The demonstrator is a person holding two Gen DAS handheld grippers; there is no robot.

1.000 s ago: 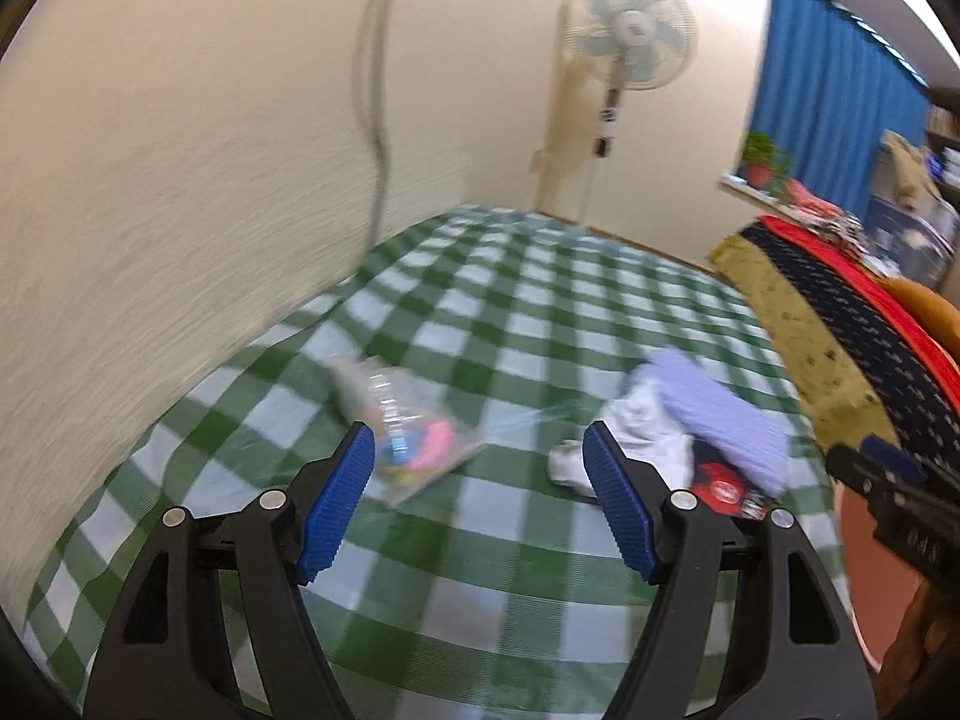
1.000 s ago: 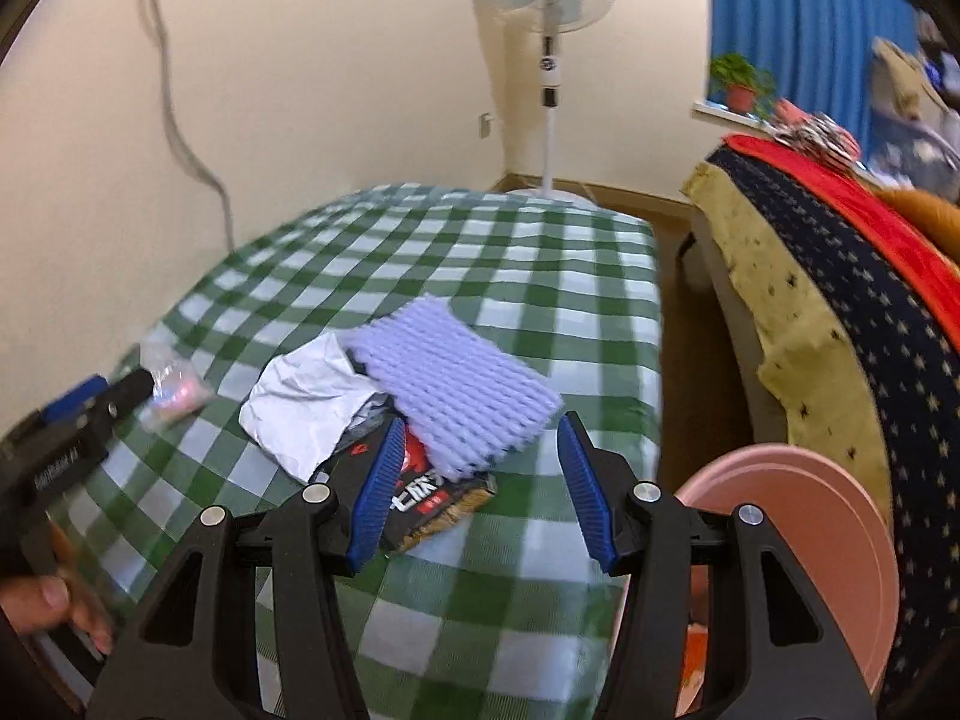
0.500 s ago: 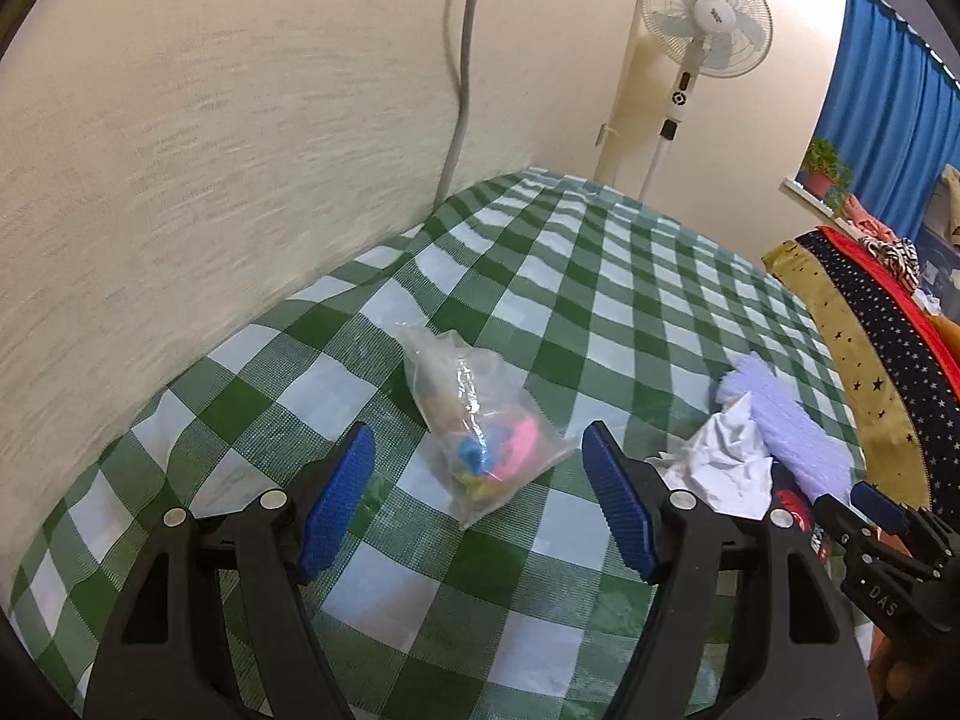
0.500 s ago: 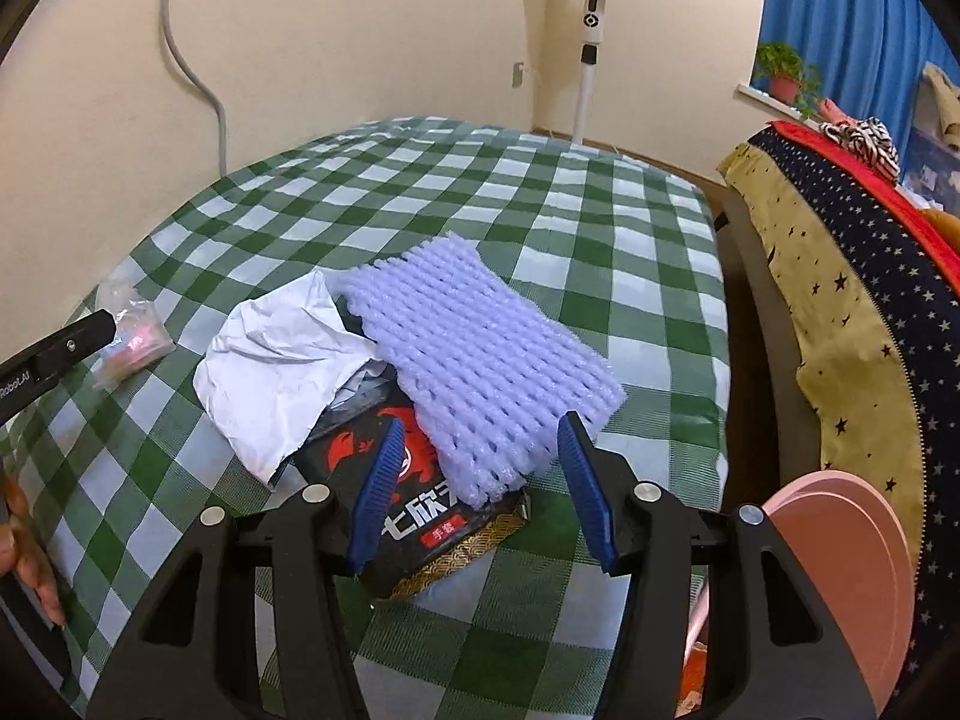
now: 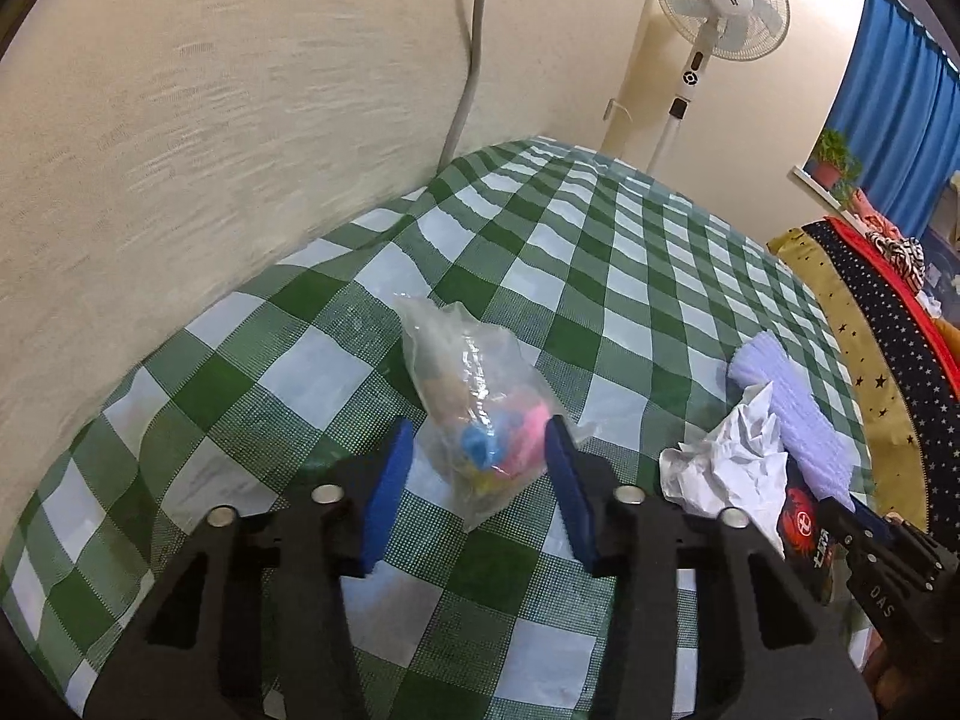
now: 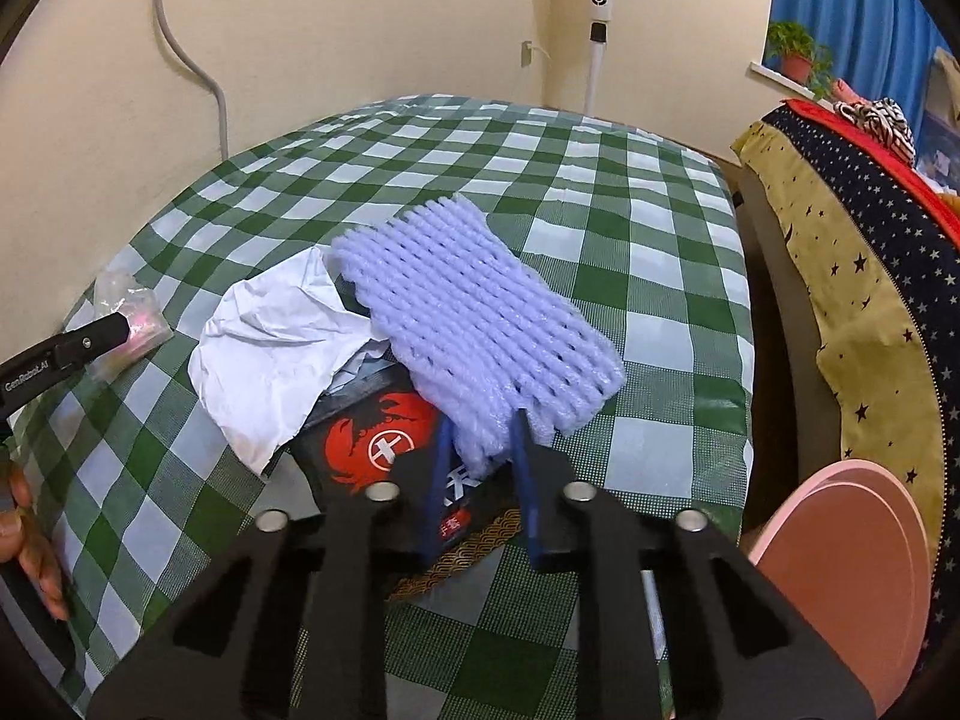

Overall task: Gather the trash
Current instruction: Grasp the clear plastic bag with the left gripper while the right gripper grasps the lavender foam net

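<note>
Worktop under a green-and-white checked cloth, set against a cream wall.

Left claw: jaws have just been closing and now stand narrowed on either side of a clear plastic bag holding pink, blue and yellow bits. The right blue pad meets the bag's side; the left pad sits just beside the film, and contact there cannot be told. The bag lies flat on the cloth, near the wall side of the worktop.

Right claw: jaws have just been closing and are now nearly together, pinching the near edge of a lilac foam net sleeve. The foam bunches between the pads. The sleeve lies slanted across a black packet with a red crab print, which rests on the cloth. A crumpled white paper overlaps the packet's left side and touches the sleeve.

From the right wrist view the bag sits at the far left, well apart from the pile, with the left claw's black tip over it and a person's fingers at the frame edge.

A pink round bin stands off the worktop's right edge. A standing fan is at the far corner; a blue curtain hangs to the right.
</note>
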